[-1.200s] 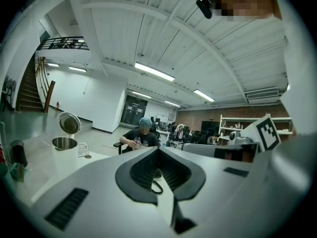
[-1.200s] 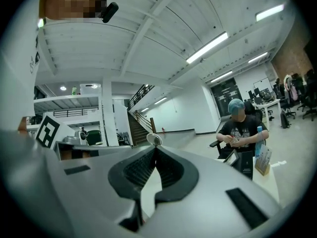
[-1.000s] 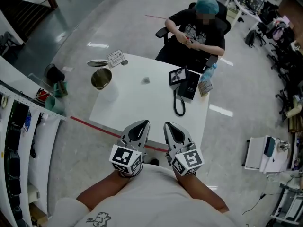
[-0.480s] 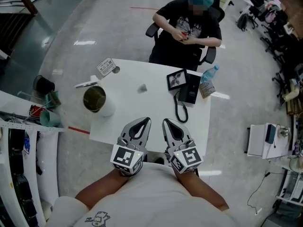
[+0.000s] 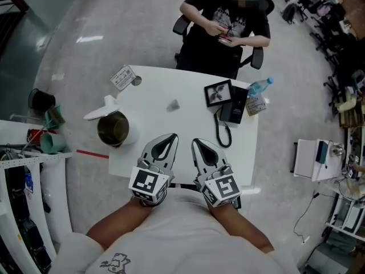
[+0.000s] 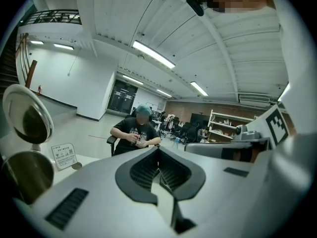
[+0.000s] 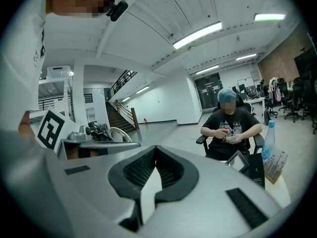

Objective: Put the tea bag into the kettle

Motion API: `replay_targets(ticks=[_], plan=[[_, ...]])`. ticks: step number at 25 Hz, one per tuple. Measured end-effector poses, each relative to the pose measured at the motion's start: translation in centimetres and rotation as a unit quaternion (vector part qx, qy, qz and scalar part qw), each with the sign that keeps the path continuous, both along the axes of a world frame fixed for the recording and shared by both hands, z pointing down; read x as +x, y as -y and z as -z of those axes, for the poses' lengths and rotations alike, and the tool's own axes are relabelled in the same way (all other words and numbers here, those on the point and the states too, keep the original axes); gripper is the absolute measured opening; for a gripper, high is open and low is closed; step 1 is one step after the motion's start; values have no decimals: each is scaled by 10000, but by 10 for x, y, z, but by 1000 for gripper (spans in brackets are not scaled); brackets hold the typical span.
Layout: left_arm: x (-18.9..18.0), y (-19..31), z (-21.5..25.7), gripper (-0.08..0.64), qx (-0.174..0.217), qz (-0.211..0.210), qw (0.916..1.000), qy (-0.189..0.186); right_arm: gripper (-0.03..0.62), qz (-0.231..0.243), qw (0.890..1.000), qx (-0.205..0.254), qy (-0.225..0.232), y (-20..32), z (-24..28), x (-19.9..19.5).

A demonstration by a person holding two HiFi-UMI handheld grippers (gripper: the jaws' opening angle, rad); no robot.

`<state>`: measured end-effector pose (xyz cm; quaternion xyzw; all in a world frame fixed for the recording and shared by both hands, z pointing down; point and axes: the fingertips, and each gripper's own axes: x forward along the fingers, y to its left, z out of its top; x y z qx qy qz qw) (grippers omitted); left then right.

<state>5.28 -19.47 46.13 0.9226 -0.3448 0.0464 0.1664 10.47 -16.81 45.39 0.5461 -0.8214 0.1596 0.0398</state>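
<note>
The steel kettle stands at the white table's left edge with its lid tipped open; in the left gripper view the kettle sits low at the left. A small grey tea bag lies mid-table, beyond both grippers. My left gripper and right gripper hang side by side over the table's near edge, pointing across it. Both are shut with nothing between the jaws, as the left gripper and right gripper show in their own views.
A person sits at the far side handling something small. A photo frame, a black phone with a coiled cord and a water bottle occupy the right part. A small sign card stands far left. Shelving lies left.
Both grippers have advanced together from in front of the table to over its near edge. The table and kettle now appear closer, and the kettle's lid shows tipped up.
</note>
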Motion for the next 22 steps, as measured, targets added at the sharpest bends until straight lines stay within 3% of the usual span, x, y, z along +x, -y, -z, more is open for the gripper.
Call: replay_targets(ticks=[8, 12, 17, 22], plan=[[0, 36, -11, 9, -224, 357, 9991, 90, 11, 599, 9972, -160, -412, 40, -9, -1], [7, 55, -37, 9, -226, 415, 9983, 353, 12, 888, 9936, -205, -667, 68, -27, 0], [5, 78, -72, 9, -476, 610, 9956, 533, 15, 1230, 9875, -626, -765, 98, -68, -4], [2, 98, -115, 9, -742, 678, 9920, 761, 103, 1497, 9782, -1160, -854, 117, -123, -12]])
